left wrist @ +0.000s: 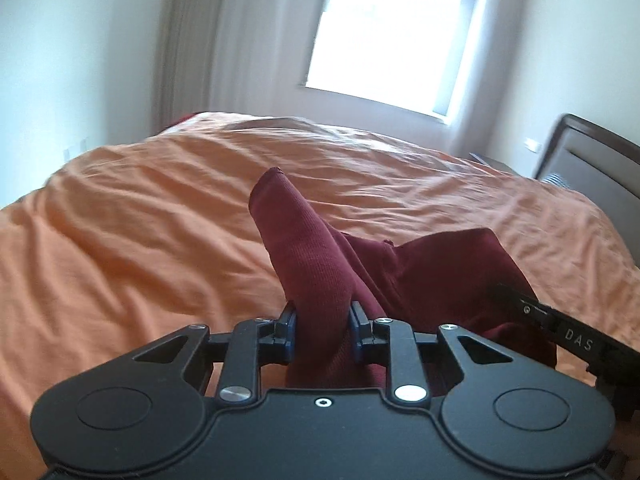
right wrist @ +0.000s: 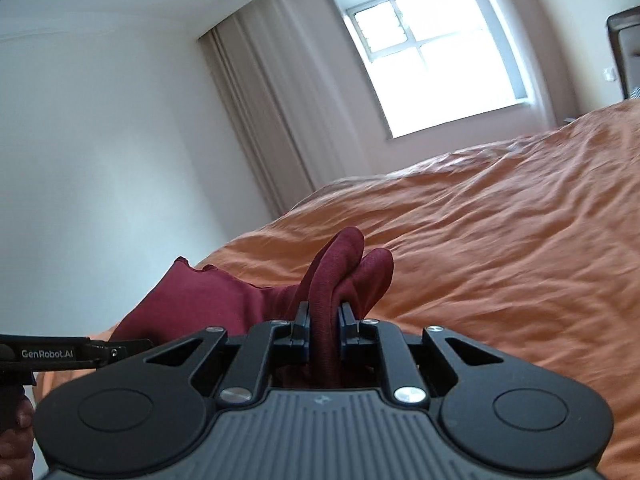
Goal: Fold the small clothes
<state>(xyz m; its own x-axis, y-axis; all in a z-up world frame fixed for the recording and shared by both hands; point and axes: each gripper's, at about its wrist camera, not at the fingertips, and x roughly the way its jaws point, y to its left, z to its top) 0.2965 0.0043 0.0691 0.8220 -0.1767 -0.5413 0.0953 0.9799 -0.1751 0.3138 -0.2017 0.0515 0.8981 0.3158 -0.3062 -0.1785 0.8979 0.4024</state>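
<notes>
The left claw (left wrist: 323, 332) is pinching one bunched end of the dark red ribbed knit garment (left wrist: 320, 256); the right claw (right wrist: 324, 332) pinches another fold of it. The cloth hangs stretched between them above the orange-sheeted bed (left wrist: 140, 216), its long axis running claw to claw, ready to lay flat.

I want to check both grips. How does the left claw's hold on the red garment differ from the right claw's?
The left claw pinches a wide, flat flap of the red garment that sticks up; the right claw pinches a narrow, bunched roll. The left claw's gap is wider than the right claw's. Both are shut on the same garment above the orange bed cover.
</notes>
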